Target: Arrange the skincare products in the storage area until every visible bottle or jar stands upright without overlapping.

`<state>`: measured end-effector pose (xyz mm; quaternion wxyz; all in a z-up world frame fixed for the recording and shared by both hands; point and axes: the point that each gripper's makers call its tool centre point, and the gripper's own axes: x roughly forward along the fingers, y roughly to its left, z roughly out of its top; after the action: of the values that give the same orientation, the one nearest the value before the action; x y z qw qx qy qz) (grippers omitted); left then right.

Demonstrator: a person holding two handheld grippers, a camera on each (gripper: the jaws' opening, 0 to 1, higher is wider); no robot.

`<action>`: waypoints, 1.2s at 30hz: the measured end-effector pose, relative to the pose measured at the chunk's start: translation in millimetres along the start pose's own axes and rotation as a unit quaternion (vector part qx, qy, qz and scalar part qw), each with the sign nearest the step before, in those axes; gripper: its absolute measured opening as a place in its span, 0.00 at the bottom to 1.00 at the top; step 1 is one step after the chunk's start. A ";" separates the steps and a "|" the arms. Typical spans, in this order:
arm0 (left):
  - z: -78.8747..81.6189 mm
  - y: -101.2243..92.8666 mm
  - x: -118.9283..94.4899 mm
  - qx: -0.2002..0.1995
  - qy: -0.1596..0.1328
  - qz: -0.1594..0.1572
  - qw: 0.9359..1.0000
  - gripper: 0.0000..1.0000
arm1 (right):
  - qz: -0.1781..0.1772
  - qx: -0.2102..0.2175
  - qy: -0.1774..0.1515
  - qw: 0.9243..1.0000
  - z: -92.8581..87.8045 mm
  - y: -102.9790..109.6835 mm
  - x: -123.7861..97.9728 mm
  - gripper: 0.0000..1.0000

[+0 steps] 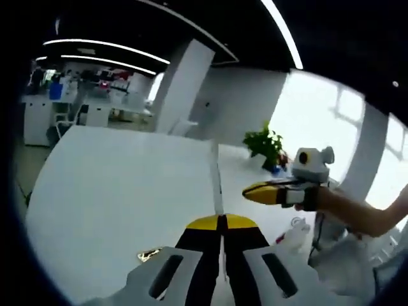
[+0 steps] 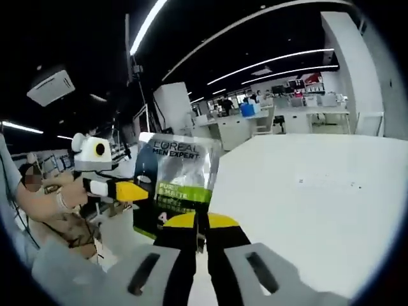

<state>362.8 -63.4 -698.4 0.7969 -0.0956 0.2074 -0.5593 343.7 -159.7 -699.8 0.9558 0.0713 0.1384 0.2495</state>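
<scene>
Open-plan office, white bench [image 2: 319, 191]: right gripper [image 2: 196, 224] fingers pinch the bottom edge of a L'Oréal pouch [image 2: 178, 185], likely light, floppy, slick; left gripper [image 1: 222, 223] fingers closed, empty.

Glossy crinkled plastic packet [image 2: 177, 185]; smooth matt white table [image 2: 306, 191]

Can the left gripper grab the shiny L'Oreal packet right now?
Probably not: the right gripper already pinches the packet shut, and the left gripper, beside it, has its jaws closed.
</scene>
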 end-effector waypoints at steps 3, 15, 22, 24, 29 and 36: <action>3.0 -0.8 -12.0 -0.015 -0.006 -0.003 1.000 0.00 | -0.007 -0.012 -0.011 1.000 8.7 5.4 -8.3 0.04; -35.8 -0.6 -60.9 -0.096 0.010 0.006 0.995 0.00 | -0.028 -0.014 -0.064 0.997 26.1 40.8 -67.9 0.05; -80.1 -16.6 -75.7 -0.149 0.048 -0.016 0.988 0.00 | -0.005 0.013 -0.065 0.998 10.3 77.5 -89.5 0.06; -94.4 -21.6 -78.6 -0.154 0.066 -0.020 0.986 0.00 | 0.012 0.005 -0.056 0.998 3.3 92.3 -91.2 0.06; -121.4 -34.6 -82.3 -0.204 0.087 -0.037 0.974 0.00 | 0.031 -0.030 0.004 0.999 -33.7 114.2 -91.6 0.06; -158.3 -37.4 -79.4 -0.242 0.129 -0.042 0.961 0.00 | 0.052 -0.027 0.042 0.997 -68.9 141.9 -83.3 0.05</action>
<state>238.8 9.8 -808.1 0.6921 -0.2215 0.4337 -0.5328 188.4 -73.6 -717.1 0.9365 0.0424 0.1676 0.3051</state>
